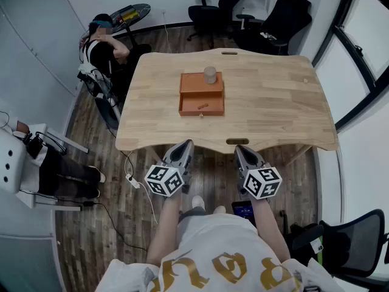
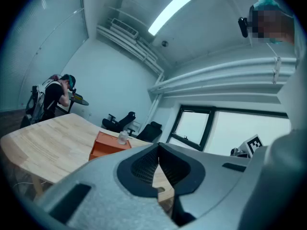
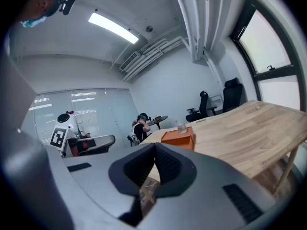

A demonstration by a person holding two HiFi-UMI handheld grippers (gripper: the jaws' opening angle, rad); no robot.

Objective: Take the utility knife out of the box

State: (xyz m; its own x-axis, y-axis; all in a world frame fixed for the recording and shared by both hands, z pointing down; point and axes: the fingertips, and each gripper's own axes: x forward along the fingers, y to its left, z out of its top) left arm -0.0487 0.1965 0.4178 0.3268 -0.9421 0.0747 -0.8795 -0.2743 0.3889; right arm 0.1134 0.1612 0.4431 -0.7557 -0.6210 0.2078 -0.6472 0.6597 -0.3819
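Note:
An orange box [image 1: 201, 84] stands mid-table with its drawer [image 1: 201, 107] pulled out toward me. A small slim object [image 1: 203, 106] lies in the drawer, too small to identify. A little clear jar [image 1: 210, 74] sits on the box top. My left gripper [image 1: 186, 145] and right gripper [image 1: 238, 149] hover side by side at the table's near edge, well short of the box, both shut and holding nothing. The left gripper view shows the box [image 2: 106, 144] and jar [image 2: 123, 137] beyond the closed jaws; the right gripper view shows the box [image 3: 178, 138] and jar [image 3: 181, 126] likewise.
The wooden table [image 1: 273, 102] has a cut-out handle slot at its near edge [image 1: 237, 142]. A seated person [image 1: 103, 46] is at the back left, black office chairs [image 1: 267, 17] stand behind the table, a white machine [image 1: 15, 163] and floor cables [image 1: 130, 178] lie left.

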